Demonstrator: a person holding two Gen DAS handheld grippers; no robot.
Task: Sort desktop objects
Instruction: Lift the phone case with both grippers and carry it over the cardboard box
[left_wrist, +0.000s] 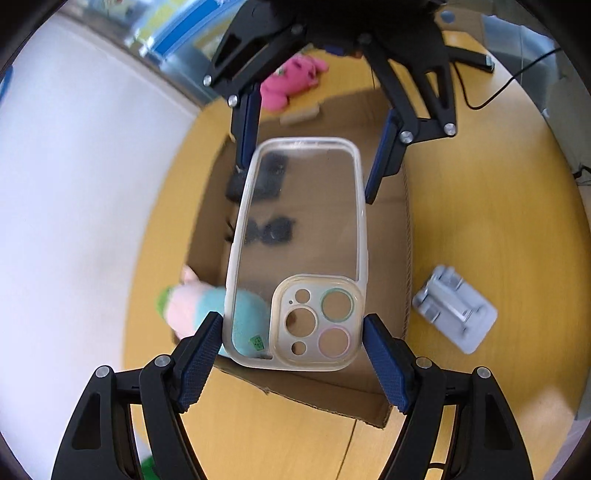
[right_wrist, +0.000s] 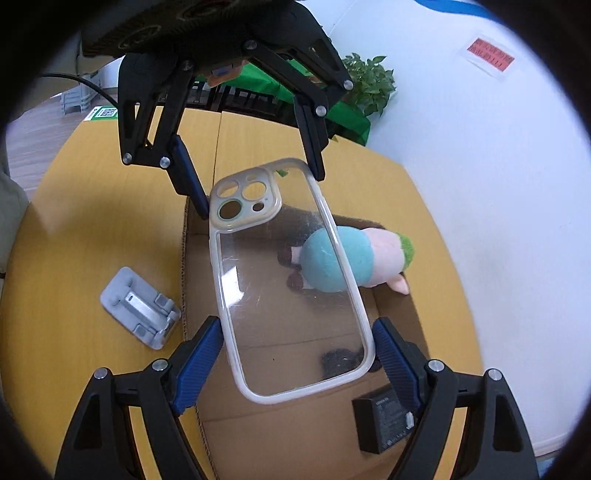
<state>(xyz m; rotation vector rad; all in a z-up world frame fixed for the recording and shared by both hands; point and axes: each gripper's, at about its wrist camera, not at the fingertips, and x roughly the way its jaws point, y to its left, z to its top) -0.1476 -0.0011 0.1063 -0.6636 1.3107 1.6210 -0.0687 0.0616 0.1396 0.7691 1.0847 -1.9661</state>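
A clear phone case (left_wrist: 299, 254) with a beige rim hangs in the air over an open cardboard box (left_wrist: 388, 229). My left gripper (left_wrist: 293, 338) is shut on its camera end. My right gripper (right_wrist: 297, 349) closes on the plain end of the case (right_wrist: 288, 284), its pads at the rim. In the left wrist view the right gripper (left_wrist: 306, 162) faces me from above; in the right wrist view the left gripper (right_wrist: 258, 184) does the same. A teal and pink plush (right_wrist: 354, 258) and dark items (left_wrist: 271, 230) lie in the box.
A grey phone stand (left_wrist: 454, 308) lies on the yellow table (left_wrist: 498, 221) beside the box; it also shows in the right wrist view (right_wrist: 140, 308). A pink plush (left_wrist: 291, 81) lies beyond the box. A black block (right_wrist: 384, 417) sits in the box near me. A white wall (right_wrist: 498, 184) borders the table.
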